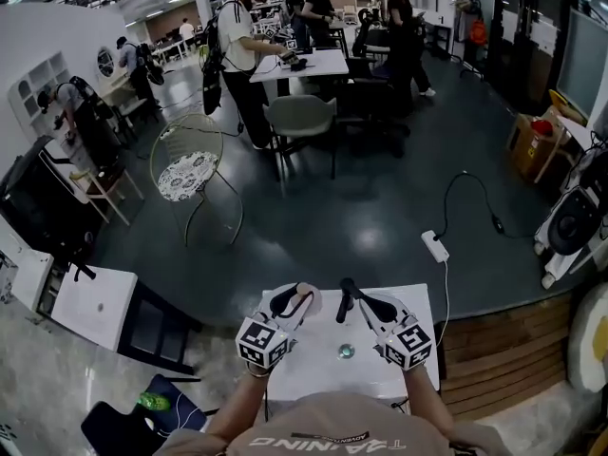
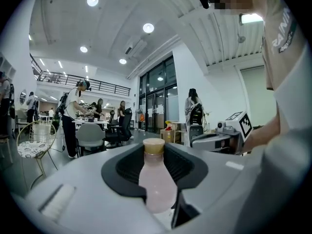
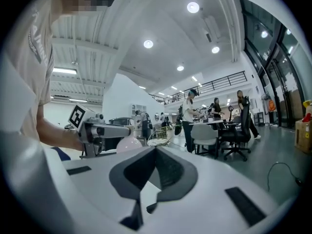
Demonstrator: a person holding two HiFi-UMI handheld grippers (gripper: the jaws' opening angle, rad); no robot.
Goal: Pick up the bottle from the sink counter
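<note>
A pale pink bottle (image 2: pixel 156 182) with a tan cap stands upright between the dark pads of my left gripper (image 2: pixel 156 155), which is shut on it. In the head view the left gripper (image 1: pixel 296 300) holds the bottle (image 1: pixel 307 298) above the white sink counter (image 1: pixel 313 373). My right gripper (image 1: pixel 348 298) hovers just to the right of it, jaws together and empty. From the right gripper view, the right gripper (image 3: pixel 156 152) has nothing between its pads, and the bottle (image 3: pixel 127 143) shows as a pink dome beside the left gripper (image 3: pixel 100 129).
A round drain (image 1: pixel 346 351) sits in the counter below the grippers. A power strip (image 1: pixel 435 246) and cable lie on the dark floor beyond. A wire chair (image 1: pixel 190 174), a grey chair (image 1: pixel 300 118) and several people at tables stand farther off. A white box (image 1: pixel 95 307) is at the left.
</note>
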